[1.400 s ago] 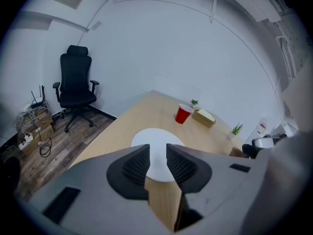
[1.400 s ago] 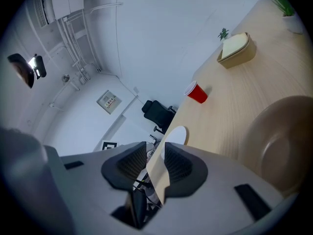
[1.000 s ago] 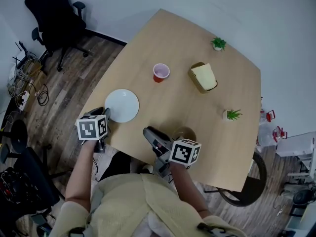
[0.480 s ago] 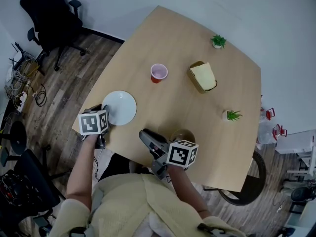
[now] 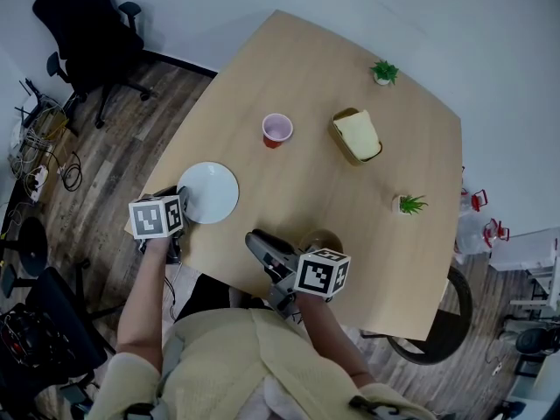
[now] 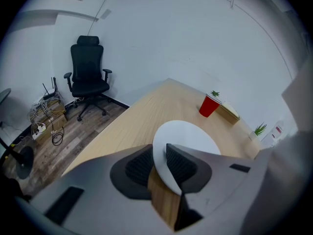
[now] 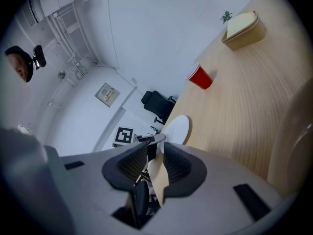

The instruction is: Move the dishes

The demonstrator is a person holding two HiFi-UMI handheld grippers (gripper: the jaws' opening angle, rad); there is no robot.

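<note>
A white plate [image 5: 208,192] lies near the table's left front edge. My left gripper [image 5: 179,203] is at its near rim. In the left gripper view the plate [image 6: 188,137] has its rim pinched between the two pads, so the gripper is shut on it. A brown bowl [image 5: 322,237] sits at the front edge, partly hidden behind my right gripper [image 5: 259,240]. The bowl is a blurred tan shape [image 7: 296,131] at the right of the right gripper view. That gripper's jaws stand a narrow gap apart, with only the table edge showing between them.
A red cup [image 5: 276,130] stands mid-table, with a wooden box [image 5: 356,136] holding a pale block to its right. Two small potted plants [image 5: 383,73] [image 5: 408,205] are at the far and right sides. A black office chair [image 5: 83,33] stands on the floor at upper left.
My left gripper has edged forward onto the plate's rim. The plate and the right gripper have hardly moved.
</note>
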